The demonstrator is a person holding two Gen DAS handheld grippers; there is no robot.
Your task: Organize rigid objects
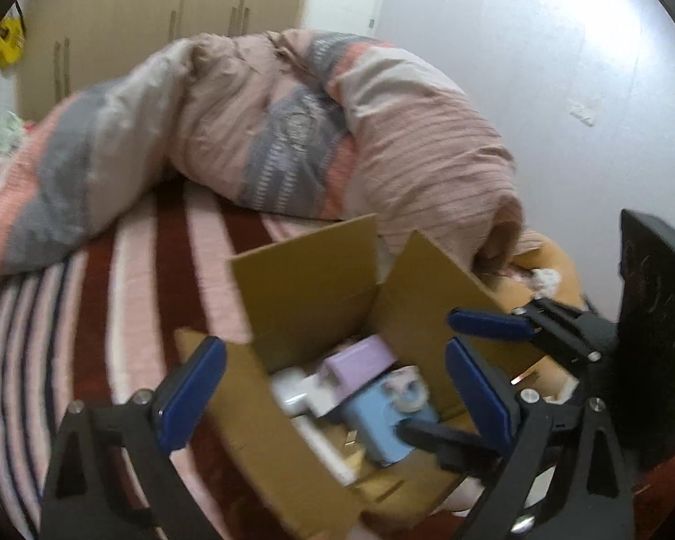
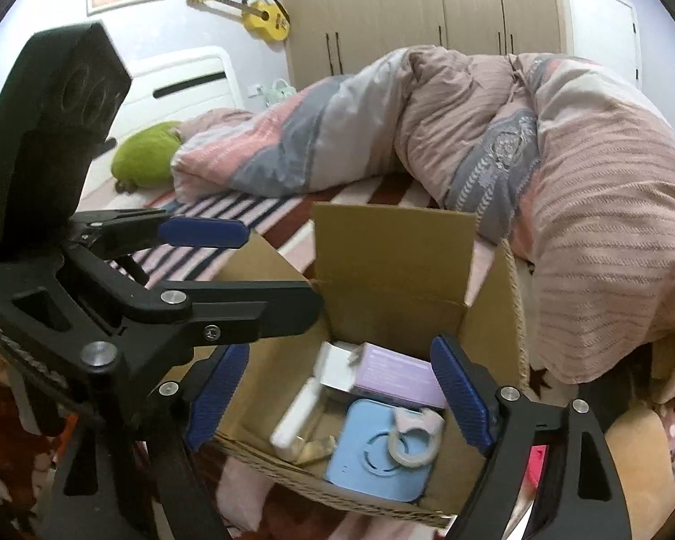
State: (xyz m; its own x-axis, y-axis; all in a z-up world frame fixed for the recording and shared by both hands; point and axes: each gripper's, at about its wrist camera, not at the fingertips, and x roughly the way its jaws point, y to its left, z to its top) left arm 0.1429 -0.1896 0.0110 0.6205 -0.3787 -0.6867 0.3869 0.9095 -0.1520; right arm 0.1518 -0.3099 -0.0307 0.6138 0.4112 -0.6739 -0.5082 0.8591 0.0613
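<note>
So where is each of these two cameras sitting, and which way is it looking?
Left wrist view: sits on the left gripper, looking down past its open blue pads into the cardboard box on the bed; the right gripper reaches in from the right.
Right wrist view: sits on the right gripper, also open, looking into the box from nearer the bed's edge; the left gripper shows at left.
Both share the box, the blue item, the quilt and wardrobe.

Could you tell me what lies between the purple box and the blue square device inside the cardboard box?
In the right wrist view, the purple box and the blue square device sit edge to edge; only a tape dispenser overlaps their shared corner.
</note>
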